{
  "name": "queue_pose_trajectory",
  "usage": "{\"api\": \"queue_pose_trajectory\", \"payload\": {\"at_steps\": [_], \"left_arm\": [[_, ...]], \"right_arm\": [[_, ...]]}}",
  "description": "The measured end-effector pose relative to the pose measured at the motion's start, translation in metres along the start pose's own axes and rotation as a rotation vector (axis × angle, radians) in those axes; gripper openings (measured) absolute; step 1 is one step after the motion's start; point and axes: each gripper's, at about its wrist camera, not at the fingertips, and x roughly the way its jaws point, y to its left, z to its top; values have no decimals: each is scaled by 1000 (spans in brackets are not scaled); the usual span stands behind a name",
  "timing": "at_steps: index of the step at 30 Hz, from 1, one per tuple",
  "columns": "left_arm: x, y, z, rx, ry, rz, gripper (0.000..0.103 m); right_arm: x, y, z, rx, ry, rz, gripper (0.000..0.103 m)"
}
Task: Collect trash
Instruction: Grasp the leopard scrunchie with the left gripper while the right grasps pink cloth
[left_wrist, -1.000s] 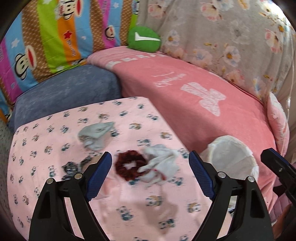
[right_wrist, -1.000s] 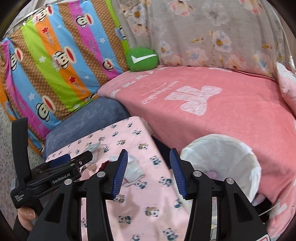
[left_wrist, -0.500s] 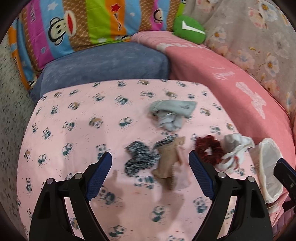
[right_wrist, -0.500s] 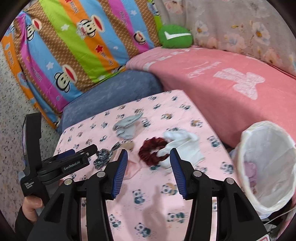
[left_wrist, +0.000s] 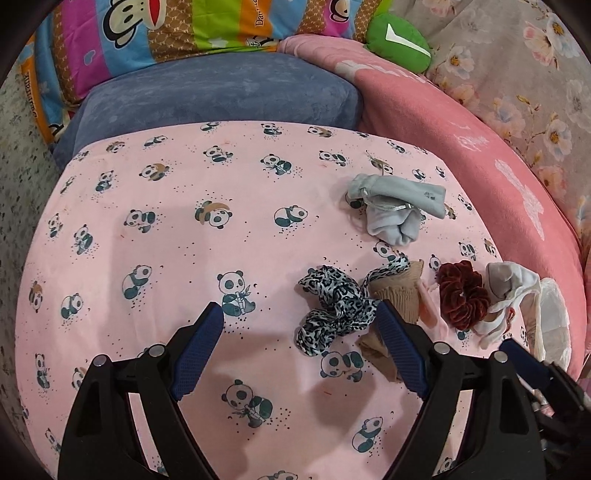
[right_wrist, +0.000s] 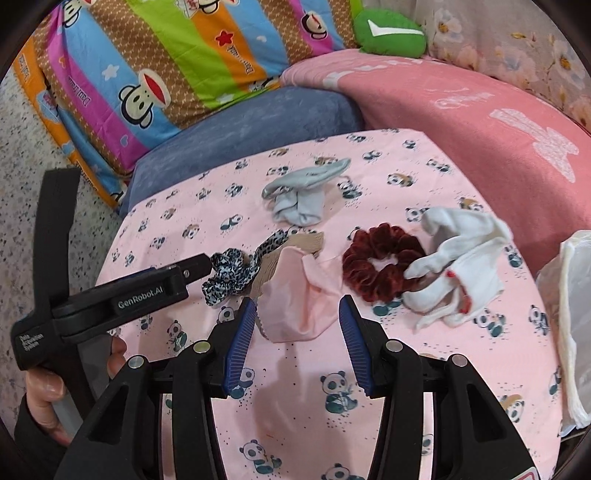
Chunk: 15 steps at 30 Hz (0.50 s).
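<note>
On the pink panda-print table (left_wrist: 184, 221) lie a leopard-print scrunchie (left_wrist: 332, 310) (right_wrist: 229, 275), a tan sock (left_wrist: 400, 295), a pink cloth (right_wrist: 295, 302), a dark red scrunchie (left_wrist: 461, 295) (right_wrist: 380, 264), a white glove (left_wrist: 509, 295) (right_wrist: 458, 262) and a grey sock bundle (left_wrist: 395, 210) (right_wrist: 303, 195). My left gripper (left_wrist: 301, 332) is open and empty, its right finger beside the leopard scrunchie; it also shows in the right wrist view (right_wrist: 192, 271). My right gripper (right_wrist: 297, 321) is open and empty, just in front of the pink cloth.
A bin lined with a white bag (right_wrist: 569, 325) (left_wrist: 550, 325) stands off the table's right edge. Behind the table are a blue cushion (left_wrist: 221, 92), a pink blanket (right_wrist: 480, 110), a striped monkey pillow (right_wrist: 166, 55) and a green plush (left_wrist: 399, 40).
Both grippers have swung left and down from the bin toward the table. The left one now sits by the leopard scrunchie, the right one close to the pink cloth.
</note>
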Motion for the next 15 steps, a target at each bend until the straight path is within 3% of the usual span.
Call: {"api": "queue_pose_trajectory", "payload": {"at_steps": [6,13,15], "left_arm": [[17,0,4,2,42,-33,66],[28,-3,5,12,86,-74,43],[29,-4,5,13,94,-87,33]], "right_arm": [[24,4,-1,-12,41,5,44],[46,3,-1,-2,91,14,17],[49,1,-2,2,101,17,10]]}}
